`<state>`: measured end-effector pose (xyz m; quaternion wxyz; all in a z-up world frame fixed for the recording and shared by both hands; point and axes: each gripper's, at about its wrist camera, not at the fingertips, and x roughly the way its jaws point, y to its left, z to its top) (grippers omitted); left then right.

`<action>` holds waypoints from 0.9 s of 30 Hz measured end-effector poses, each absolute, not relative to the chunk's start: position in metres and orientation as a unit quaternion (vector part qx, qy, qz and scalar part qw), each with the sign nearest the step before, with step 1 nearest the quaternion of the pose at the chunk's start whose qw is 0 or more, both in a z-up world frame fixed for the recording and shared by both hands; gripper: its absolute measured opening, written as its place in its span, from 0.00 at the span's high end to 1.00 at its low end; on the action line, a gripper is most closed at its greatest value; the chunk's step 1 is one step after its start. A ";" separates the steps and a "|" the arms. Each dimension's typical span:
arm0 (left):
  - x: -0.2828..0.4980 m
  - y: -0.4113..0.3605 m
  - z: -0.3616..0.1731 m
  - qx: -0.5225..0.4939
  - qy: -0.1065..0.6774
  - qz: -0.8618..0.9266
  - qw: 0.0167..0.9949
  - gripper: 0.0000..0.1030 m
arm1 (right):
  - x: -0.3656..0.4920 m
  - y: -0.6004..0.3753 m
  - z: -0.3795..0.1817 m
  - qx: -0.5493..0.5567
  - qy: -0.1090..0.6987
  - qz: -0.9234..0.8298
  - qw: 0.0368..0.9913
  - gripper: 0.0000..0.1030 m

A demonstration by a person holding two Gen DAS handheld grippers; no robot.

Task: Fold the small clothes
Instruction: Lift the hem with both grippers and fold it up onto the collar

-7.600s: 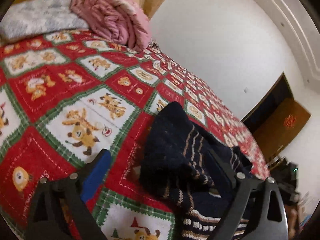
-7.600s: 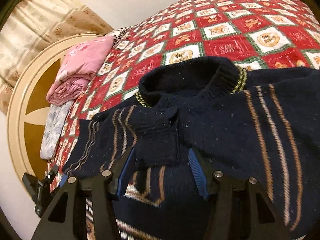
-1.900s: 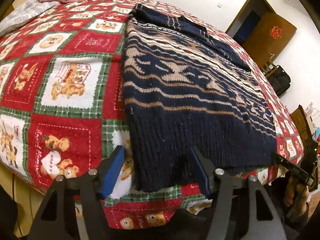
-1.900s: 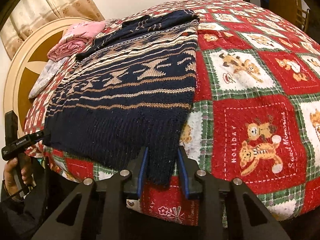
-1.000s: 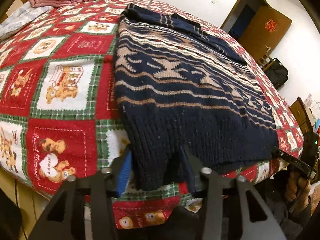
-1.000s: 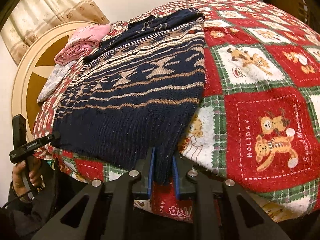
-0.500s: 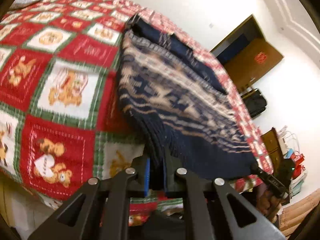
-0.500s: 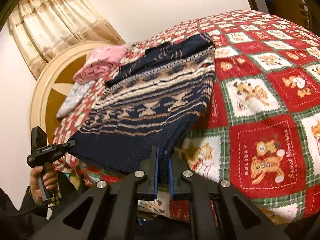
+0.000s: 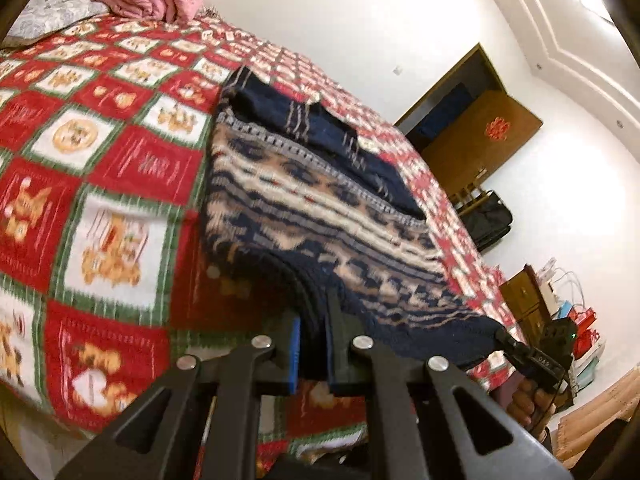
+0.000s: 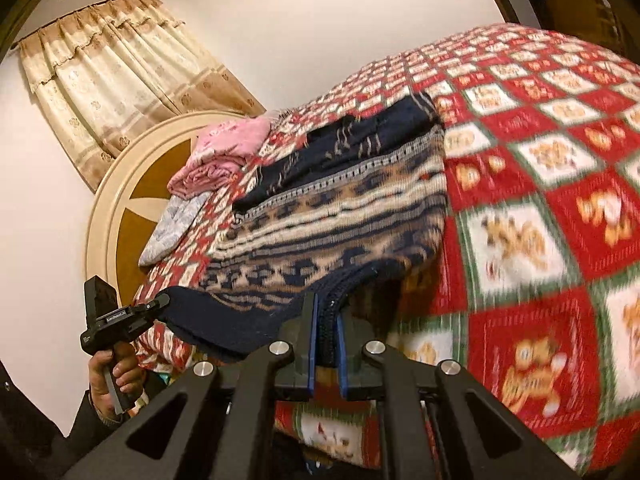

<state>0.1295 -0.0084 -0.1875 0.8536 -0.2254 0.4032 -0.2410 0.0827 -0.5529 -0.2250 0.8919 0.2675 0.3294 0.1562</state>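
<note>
Both tongs, left (image 9: 311, 326) and right (image 10: 326, 328), clench the hem corners of the sweater (image 9: 320, 208) on the bed (image 9: 120, 200). Lift evenly, hem taut, and lay it squarely toward the collar.

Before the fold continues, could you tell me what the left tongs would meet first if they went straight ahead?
Nothing is free ahead: the left tongs are shut on the sweater hem, so its lifted knit comes first, with the quilt probably beyond.
</note>
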 end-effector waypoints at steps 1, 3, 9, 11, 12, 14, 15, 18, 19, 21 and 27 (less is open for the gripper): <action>0.134 -0.009 -0.184 -0.223 0.399 -0.240 0.857 0.91 | 0.087 -0.554 -0.221 0.266 0.326 0.155 0.894 0.93; 0.141 -0.010 -0.180 -0.225 0.394 -0.243 0.857 0.91 | 0.095 -0.556 -0.213 0.261 0.321 0.153 0.898 0.93; 0.166 -0.017 -0.169 -0.229 0.388 -0.244 0.859 0.91 | 0.125 -0.562 -0.190 0.246 0.308 0.149 0.907 0.93; 0.175 -0.019 -0.164 -0.228 0.386 -0.244 0.860 0.91 | 0.136 -0.563 -0.186 0.245 0.307 0.146 0.908 0.93; 0.179 -0.020 -0.162 -0.228 0.384 -0.245 0.860 0.91 | 0.141 -0.564 -0.183 0.244 0.305 0.145 0.909 0.93; 0.189 -0.023 -0.157 -0.229 0.382 -0.245 0.861 0.91 | 0.153 -0.566 -0.179 0.243 0.304 0.142 0.910 0.93; 0.194 -0.024 -0.154 -0.230 0.381 -0.246 0.861 0.91 | 0.158 -0.568 -0.177 0.244 0.303 0.141 0.911 0.93; 0.209 -0.028 -0.148 -0.232 0.377 -0.248 0.862 0.91 | 0.176 -0.572 -0.171 0.244 0.300 0.135 0.912 0.93; 0.216 -0.030 -0.145 -0.229 0.377 -0.246 0.863 0.91 | 0.181 -0.574 -0.169 0.244 0.299 0.133 0.913 0.93; 0.227 -0.034 -0.144 -0.229 0.377 -0.248 0.862 0.91 | 0.195 -0.575 -0.165 0.243 0.299 0.129 0.914 0.93; 0.264 -0.045 -0.141 -0.231 0.384 -0.248 0.859 0.91 | 0.237 -0.580 -0.159 0.239 0.304 0.120 0.915 0.93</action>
